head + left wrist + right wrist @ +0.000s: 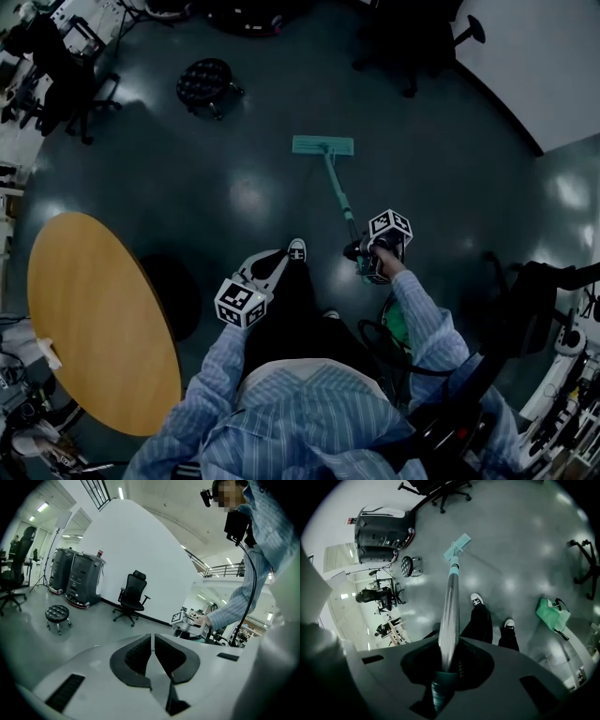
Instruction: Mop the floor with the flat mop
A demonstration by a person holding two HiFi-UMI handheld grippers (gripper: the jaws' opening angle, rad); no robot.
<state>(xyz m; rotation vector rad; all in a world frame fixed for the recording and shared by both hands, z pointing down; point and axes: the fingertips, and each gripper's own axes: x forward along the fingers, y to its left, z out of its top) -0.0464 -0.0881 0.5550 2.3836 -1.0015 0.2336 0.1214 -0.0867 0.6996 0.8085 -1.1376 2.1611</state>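
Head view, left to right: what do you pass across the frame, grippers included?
Order: round wooden table → black stool → left gripper, jaws together on nothing → head of the flat mop → right gripper, shut on the mop's handle.

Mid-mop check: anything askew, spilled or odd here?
Nothing spilled or damaged. The mop head lies flat on the floor. One oddity: the left tongs are shut on nothing, off the handle, so the right tongs alone grip it.
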